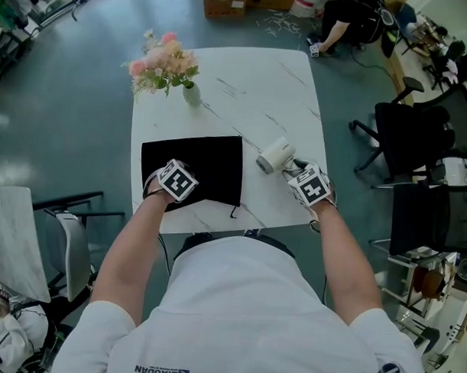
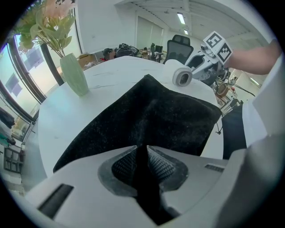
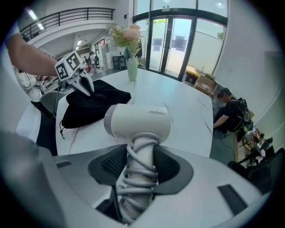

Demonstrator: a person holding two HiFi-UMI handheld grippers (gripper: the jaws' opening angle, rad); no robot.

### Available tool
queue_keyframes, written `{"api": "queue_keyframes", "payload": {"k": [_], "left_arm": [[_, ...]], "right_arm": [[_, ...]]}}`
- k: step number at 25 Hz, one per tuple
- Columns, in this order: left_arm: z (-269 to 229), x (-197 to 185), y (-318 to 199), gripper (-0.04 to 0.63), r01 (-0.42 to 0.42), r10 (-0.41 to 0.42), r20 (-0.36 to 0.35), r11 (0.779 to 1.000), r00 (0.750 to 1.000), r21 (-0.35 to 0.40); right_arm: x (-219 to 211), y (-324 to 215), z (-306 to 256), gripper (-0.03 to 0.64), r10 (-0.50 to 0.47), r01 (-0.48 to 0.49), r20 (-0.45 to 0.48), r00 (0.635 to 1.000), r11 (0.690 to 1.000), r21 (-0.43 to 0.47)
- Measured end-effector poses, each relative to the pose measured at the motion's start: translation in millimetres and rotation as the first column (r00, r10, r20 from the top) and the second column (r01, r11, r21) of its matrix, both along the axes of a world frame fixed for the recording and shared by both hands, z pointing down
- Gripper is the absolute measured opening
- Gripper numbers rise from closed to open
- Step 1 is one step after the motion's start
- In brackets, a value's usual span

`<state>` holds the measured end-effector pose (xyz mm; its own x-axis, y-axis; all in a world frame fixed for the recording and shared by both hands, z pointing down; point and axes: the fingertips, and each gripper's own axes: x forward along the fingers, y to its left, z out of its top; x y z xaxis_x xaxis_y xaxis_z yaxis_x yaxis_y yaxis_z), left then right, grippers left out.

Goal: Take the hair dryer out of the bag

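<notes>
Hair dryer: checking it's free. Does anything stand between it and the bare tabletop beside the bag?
Nothing visible does. The hair dryer, held by its cord-wrapped handle in the right gripper, is fully outside the black bag, which the left gripper pinches.

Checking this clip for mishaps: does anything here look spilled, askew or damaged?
Nothing stands out. The vase stands upright, the black bag lies spread on the table, pinched by the left gripper, and the right gripper holds the hair dryer by its cord-wrapped handle, clear of the bag.
</notes>
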<state>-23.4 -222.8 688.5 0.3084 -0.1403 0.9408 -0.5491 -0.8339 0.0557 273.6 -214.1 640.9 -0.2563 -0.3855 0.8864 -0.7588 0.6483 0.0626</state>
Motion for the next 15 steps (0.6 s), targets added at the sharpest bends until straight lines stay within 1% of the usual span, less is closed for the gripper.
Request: {"api": "queue_keyframes", "payload": {"k": [4,7,9,15], "left_arm": [[0.4,-0.8,-0.4,0.078,0.001,-0.001,0.002,1.0,1.0,-0.001],[0.1,-0.7,-0.4,0.078,-0.001,0.001,0.006,1.0,1.0,-0.005],[0.1,-0.8,0.9,0.078,0.0,0.0,0.005,1.0,1.0,-0.007],[-0.2,-0.2,0.4,0.078,-0.005,0.005,0.004,1.0,1.0,-0.012]], "right_arm": [[22.2,-0.3,4.7,0.202,0.131,-0.132,0.024,0.991,0.991,0.002],[35.4,-0.3,6.2,0.202,0.206,-0.207,0.039,0.978,0.978,0.01],[38.9,1.0,8.1,0.202,0.224,-0.225,0.047,0.973,0.974,0.014],[41.9,2.5,12.6,0.202,0.236,-0.237,0.03,0.971,0.971,0.04]]}}
